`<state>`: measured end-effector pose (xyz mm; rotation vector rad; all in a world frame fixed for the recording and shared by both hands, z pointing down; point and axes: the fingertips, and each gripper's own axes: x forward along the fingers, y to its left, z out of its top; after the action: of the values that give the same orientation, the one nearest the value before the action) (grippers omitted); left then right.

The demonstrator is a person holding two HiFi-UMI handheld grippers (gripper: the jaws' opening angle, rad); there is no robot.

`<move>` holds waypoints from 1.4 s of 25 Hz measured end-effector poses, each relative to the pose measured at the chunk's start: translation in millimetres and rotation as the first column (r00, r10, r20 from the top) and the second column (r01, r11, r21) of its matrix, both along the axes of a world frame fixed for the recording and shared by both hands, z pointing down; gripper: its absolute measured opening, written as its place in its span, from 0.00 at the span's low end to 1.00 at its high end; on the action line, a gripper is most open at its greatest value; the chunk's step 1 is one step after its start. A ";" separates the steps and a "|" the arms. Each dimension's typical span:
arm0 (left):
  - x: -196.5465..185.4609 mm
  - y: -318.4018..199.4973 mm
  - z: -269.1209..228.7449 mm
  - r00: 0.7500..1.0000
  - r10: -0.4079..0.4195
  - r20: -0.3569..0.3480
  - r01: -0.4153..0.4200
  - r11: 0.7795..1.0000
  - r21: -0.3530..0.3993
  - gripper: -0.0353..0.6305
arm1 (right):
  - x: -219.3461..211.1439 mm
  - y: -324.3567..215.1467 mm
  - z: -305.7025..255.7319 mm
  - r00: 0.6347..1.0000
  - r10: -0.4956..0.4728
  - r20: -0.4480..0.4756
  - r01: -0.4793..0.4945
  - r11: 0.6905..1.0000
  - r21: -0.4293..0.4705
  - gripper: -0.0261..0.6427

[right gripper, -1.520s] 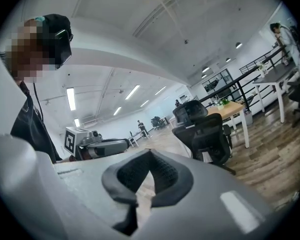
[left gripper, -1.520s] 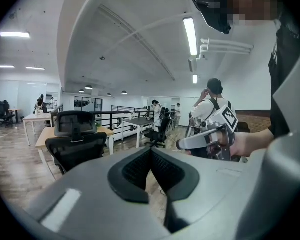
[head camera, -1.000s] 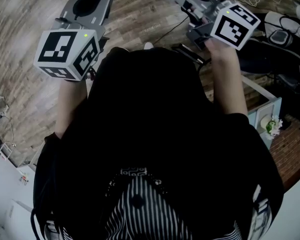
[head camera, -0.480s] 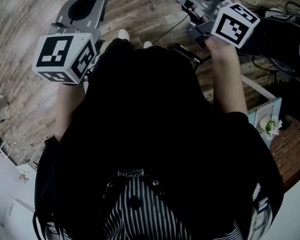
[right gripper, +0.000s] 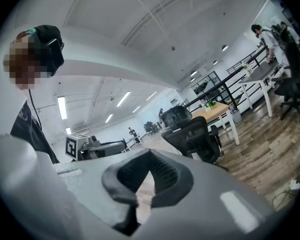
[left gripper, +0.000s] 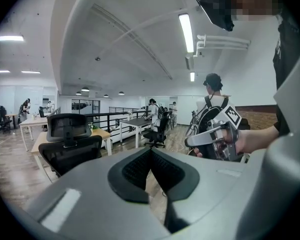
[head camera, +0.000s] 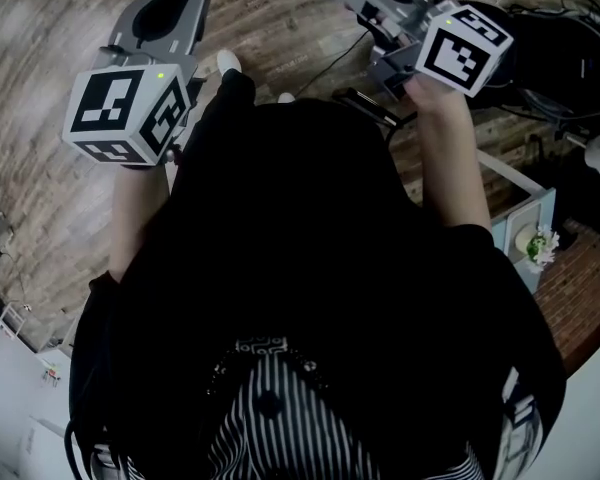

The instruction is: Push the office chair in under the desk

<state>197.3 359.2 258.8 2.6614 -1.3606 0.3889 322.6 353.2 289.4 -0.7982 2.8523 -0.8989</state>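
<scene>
Both tools are clenched on nothing: left gripper (left gripper: 151,156) and right gripper (right gripper: 150,159) hover, well apart from the black mesh office chair with headrest (right gripper: 192,134), which stands near the pale wooden desk on white legs (right gripper: 216,111). Best approach: plant both tips squarely on the backrest and push evenly.

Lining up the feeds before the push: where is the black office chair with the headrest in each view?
Head view: not identifiable; the person's torso fills it.
Left gripper view: black office chair at left, beyond the jaws.
Right gripper view: centre-right, above the jaws.
Shared landmark: wood-topped desk right behind it.
</scene>
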 end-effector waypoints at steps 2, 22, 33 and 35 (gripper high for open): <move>1.4 -4.1 0.9 1.000 0.011 0.003 -0.011 1.000 0.008 0.06 | 0.8 -3.5 1.9 1.000 0.011 -0.006 -0.011 1.000 0.002 0.04; -77.8 -159.8 15.8 1.000 0.020 -0.009 -0.020 0.999 -0.033 0.06 | -69.2 -145.3 2.2 0.997 0.052 -0.062 -0.054 0.998 -0.034 0.04; -154.3 -266.6 9.5 0.997 0.075 -0.022 -0.076 0.997 -0.030 0.06 | -146.7 -246.1 -16.0 0.989 0.112 -0.094 -0.115 0.993 -0.023 0.04; -153.7 -268.4 7.8 0.996 0.087 -0.016 -0.087 0.996 -0.023 0.06 | -145.8 -245.6 -18.6 0.988 0.124 -0.093 -0.126 0.992 -0.016 0.04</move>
<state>43.6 90.8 266.7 2.7055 -1.2310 0.3913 176.7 107.5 270.8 -1.0351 2.8350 -0.9007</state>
